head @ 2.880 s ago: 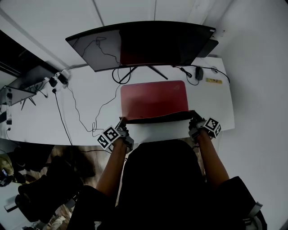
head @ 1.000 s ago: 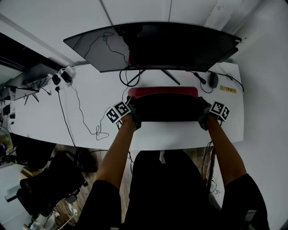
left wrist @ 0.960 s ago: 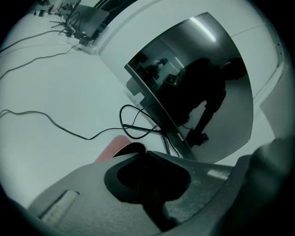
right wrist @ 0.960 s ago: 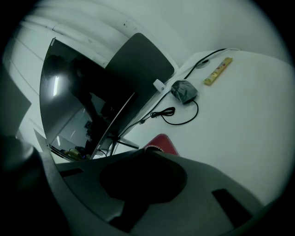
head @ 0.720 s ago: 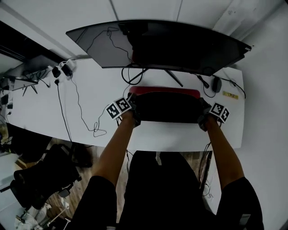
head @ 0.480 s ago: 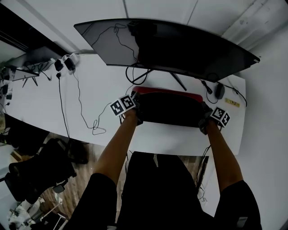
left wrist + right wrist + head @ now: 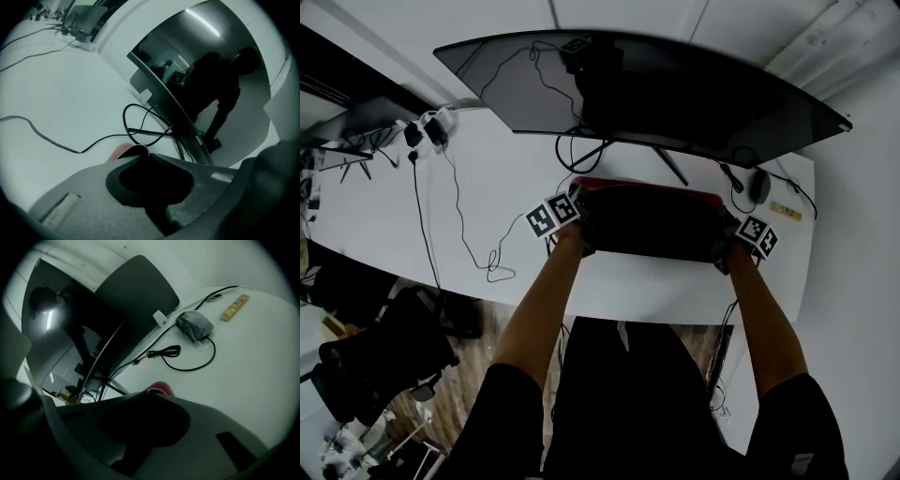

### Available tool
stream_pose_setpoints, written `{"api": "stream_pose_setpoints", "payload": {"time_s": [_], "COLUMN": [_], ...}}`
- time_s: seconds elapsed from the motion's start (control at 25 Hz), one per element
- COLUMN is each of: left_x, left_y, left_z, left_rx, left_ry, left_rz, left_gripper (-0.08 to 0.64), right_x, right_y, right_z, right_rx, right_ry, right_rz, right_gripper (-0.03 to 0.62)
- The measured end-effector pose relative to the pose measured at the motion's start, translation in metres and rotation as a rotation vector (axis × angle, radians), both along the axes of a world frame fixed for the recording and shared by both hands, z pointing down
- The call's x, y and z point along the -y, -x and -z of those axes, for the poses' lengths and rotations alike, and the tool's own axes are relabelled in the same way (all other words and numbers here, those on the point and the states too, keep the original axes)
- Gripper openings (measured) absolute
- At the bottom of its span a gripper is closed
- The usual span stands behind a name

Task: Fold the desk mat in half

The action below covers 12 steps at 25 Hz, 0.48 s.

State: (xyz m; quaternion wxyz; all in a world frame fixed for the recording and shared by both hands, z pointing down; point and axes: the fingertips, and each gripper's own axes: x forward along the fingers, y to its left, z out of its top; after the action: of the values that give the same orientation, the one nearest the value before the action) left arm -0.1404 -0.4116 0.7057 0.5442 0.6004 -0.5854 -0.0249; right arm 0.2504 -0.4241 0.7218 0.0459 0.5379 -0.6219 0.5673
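Note:
The desk mat [image 7: 652, 225] lies doubled over on the white desk [image 7: 487, 178], black underside up, with a thin red strip [image 7: 649, 187] showing along its far edge. My left gripper [image 7: 579, 208] is shut on the mat's left corner, and its red stitched edge [image 7: 123, 151] peeks out past the jaws in the left gripper view. My right gripper [image 7: 724, 225] is shut on the right corner, where a red tip [image 7: 158, 389] shows in the right gripper view. Both held corners sit low, near the mat's far edge.
A wide curved monitor [image 7: 647, 84] stands just behind the mat, its stand legs and looped cables [image 7: 145, 126] close to the far edge. A mouse [image 7: 758, 185] and a yellow strip [image 7: 789, 210] lie at the right. A long cable [image 7: 469, 234] runs at the left.
Since the earliest frame both grippers carried the mat's near edge up and over to the far edge, covering the red top. Over the last second they sank a little towards the desk.

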Motion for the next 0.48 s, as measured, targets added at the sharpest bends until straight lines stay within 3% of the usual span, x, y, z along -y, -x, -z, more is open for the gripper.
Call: {"api": "stream_pose_setpoints", "payload": {"time_s": [0.48], "left_x": [0.004], "left_y": [0.005], "left_z": [-0.014], "left_rx": [0.0], "left_ry": [0.015], "left_rz": [0.044], "left_gripper": [0.031], "right_x": [0.01], "right_y": [0.001], "right_z": [-0.009], "right_rx": [0.014], "right_ry": [0.002], "right_rz": [0.005], "right_gripper": [0.017]}}
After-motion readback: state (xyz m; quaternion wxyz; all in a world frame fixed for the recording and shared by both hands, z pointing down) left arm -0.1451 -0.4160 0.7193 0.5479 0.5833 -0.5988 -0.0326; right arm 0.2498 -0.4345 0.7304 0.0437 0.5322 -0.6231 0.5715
